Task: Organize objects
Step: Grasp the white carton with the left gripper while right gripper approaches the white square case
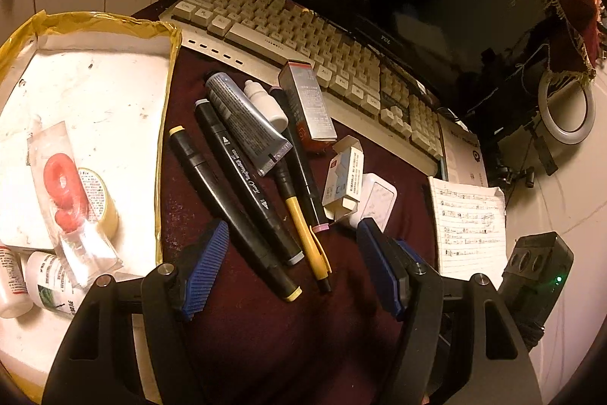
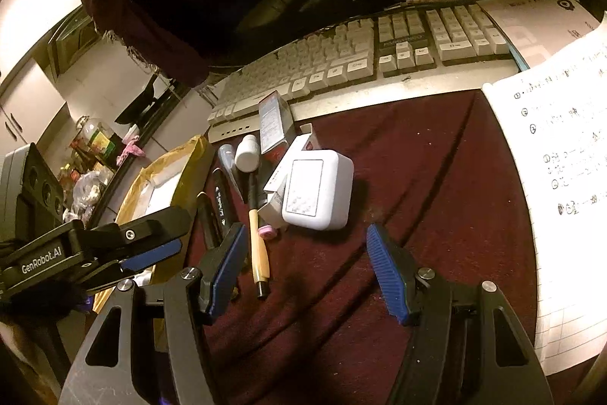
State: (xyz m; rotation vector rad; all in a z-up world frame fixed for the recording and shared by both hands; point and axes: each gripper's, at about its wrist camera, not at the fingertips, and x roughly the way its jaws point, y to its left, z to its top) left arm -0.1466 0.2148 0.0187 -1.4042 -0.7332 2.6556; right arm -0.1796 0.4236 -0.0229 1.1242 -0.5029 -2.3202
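2 spread, empty grippers, left gripper (image 1: 292, 268) over the markers (image 1: 242, 188) and right gripper (image 2: 303, 268) near the white charger (image 2: 316, 194), so grabbing any 1 thing from that overlapping pile beside the tray (image 1: 95, 93) could drag its neighbours off the cloth.

Work surface: a desk covered with a dark red cloth (image 1: 288, 336). Lying directly on the cloth: a beige keyboard (image 1: 303, 37) along the far edge; a shallow white tray (image 1: 95, 93) with a yellow rim at the left; a handwritten lined notebook (image 1: 470, 222) at the right. Between tray and notebook: black markers (image 1: 242, 177), a yellow pen (image 1: 303, 234), a grey tube (image 1: 246, 120), small boxes (image 1: 343, 181) and a white charger (image 2: 315, 188)
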